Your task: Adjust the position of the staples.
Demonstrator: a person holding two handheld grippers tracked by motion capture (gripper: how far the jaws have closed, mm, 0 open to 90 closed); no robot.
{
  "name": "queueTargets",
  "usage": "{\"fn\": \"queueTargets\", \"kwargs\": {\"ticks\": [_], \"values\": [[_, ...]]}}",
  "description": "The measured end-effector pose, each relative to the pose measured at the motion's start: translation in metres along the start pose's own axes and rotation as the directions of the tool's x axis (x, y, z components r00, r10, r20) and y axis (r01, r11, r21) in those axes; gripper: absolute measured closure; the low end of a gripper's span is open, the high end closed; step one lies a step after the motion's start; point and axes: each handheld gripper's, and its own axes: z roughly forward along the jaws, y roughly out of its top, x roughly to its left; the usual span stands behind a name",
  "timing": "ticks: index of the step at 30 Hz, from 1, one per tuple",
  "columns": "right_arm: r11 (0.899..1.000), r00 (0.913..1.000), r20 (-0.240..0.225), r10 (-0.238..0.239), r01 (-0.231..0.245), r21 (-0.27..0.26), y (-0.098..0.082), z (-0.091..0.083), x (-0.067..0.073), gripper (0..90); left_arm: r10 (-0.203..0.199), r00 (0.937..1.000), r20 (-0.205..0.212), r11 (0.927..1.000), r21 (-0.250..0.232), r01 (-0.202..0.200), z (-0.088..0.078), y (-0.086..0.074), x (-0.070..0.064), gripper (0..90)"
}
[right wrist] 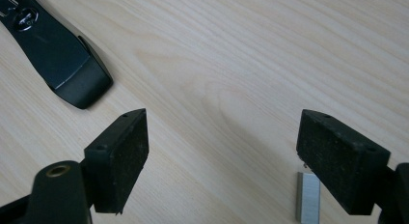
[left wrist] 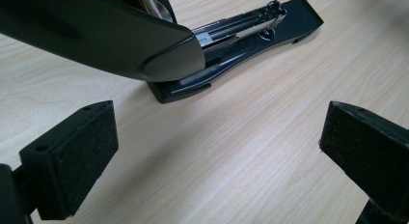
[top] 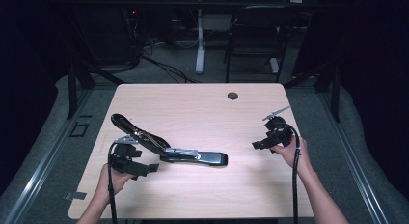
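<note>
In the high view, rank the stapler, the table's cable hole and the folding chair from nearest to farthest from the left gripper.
From the left gripper:
1. Stapler, lying open just right of it on the table.
2. Cable hole, near the table's far edge.
3. Folding chair, on the floor beyond the table.

Recording lab or studio setup. Light wood-grain table [top: 193, 108] with cable grommet [top: 233, 95] stands alone on grey carpet, ringed by black curtains and dark metal frame struts [top: 72, 89]. Behind: black folding chair [top: 255, 35], white desk leg [top: 199, 40], cables [top: 159, 60] trailing across floor, dark equipment with small red light [top: 132, 12].
</note>
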Motion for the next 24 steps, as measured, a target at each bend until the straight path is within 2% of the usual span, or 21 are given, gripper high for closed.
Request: {"fn": "queueTargets", "kwargs": {"ticks": [7,8,14,15,17,18,19,20,21,24], "values": [[0.999,0.9999,0.014,-0.004,0.003,0.041,-0.003,0.002,-0.007,17.4,0.001,1.0,-0.004,1.0,0.0,-0.001,-0.001,0.0,0.001,0.4],[0.998,0.9996,0.021,-0.018,0.017,0.06,-0.003,0.002,-0.009,16.9,0.0,1.0,-0.007,1.0,0.0,0.0,0.0,0.0,0.001,0.4],[0.998,0.9996,0.026,-0.012,0.01,0.068,-0.006,0.003,-0.013,14.7,0.001,1.0,-0.007,1.0,0.003,-0.001,0.0,0.0,0.002,0.5],[0.996,0.9996,0.021,-0.018,0.016,0.089,-0.006,0.002,-0.015,14.6,0.002,1.0,-0.007,1.0,0.003,-0.002,0.0,0.0,0.002,0.4],[0.997,0.9998,0.017,-0.002,0.001,0.075,-0.007,0.003,-0.016,14.1,0.002,1.0,-0.009,1.0,0.004,-0.002,0.0,0.0,0.002,0.5],[0.996,0.9995,0.029,-0.014,0.011,0.085,-0.008,0.002,-0.018,14.0,0.002,1.0,-0.009,1.0,0.004,-0.002,0.0,0.0,0.002,0.5],[0.997,0.9998,0.021,0.004,-0.005,0.074,-0.008,0.003,-0.019,13.9,0.002,1.0,-0.009,1.0,0.004,-0.002,0.0,0.0,0.002,0.5],[0.996,0.9994,0.034,-0.006,0.003,0.093,-0.008,0.002,-0.02,13.9,0.003,0.9999,-0.01,1.0,0.004,-0.003,0.0,0.0,0.002,0.5],[0.996,0.9997,0.025,0.001,-0.003,0.09,-0.009,0.002,-0.021,14.0,0.003,0.9999,-0.01,1.0,0.004,-0.003,0.0,0.0,0.002,0.5],[0.996,0.9992,0.04,0.002,-0.006,0.091,-0.01,0.002,-0.023,15.2,0.002,0.9999,-0.015,1.0,-0.001,-0.002,0.0,0.0,0.002,0.5]]}}
